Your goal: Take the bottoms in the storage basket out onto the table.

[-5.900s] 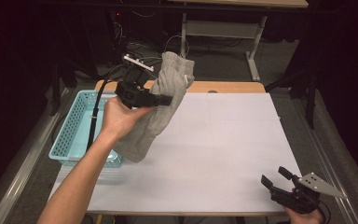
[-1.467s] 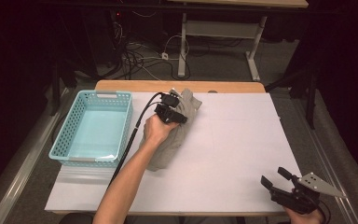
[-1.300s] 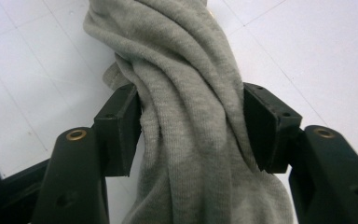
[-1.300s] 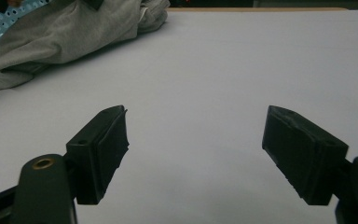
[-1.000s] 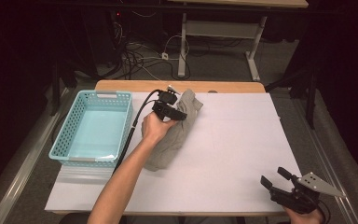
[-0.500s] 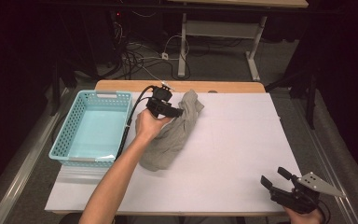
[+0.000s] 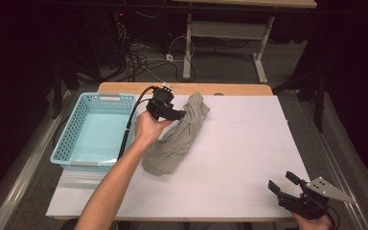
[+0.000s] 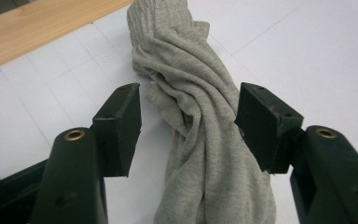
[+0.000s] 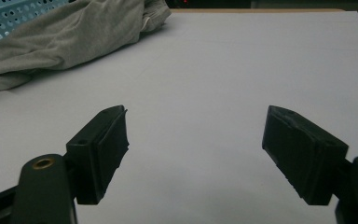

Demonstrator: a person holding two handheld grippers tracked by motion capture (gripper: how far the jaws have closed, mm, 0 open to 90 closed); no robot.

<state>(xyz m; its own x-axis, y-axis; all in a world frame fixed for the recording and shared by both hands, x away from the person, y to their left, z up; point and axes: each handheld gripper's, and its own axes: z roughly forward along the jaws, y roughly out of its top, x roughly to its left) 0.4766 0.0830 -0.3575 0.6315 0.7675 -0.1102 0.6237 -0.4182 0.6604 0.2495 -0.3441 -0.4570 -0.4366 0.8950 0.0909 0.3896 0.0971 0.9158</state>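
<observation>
A crumpled, twisted grey cloth [image 7: 177,139] lies on the white table sheet [image 7: 249,143], stretched from the far middle toward the near left. My left gripper [image 7: 178,114] hovers just over its far end, beside the basket, pointing right. In the left gripper view the cloth [image 8: 205,140] lies below and between the spread jaws, and the pads [image 8: 121,126] stand clear of it, so my left gripper [image 8: 189,126] is open. My right gripper [image 7: 281,182] rests open and empty at the near right corner. Its own view shows bare sheet under it [image 9: 196,149] and the cloth [image 9: 60,32] far off.
A light blue plastic basket [image 7: 72,129] stands at the table's left edge, close beside the left hand; its corner [image 9: 9,14] shows behind the cloth. A wooden strip [image 7: 230,88] runs along the far edge. Cables and a table frame lie on the floor beyond.
The cloth, once hanging from my left gripper, now lies flat on the sheet. Over the last second my left hand drew slightly left and up, toward the basket. The right gripper has not moved.
</observation>
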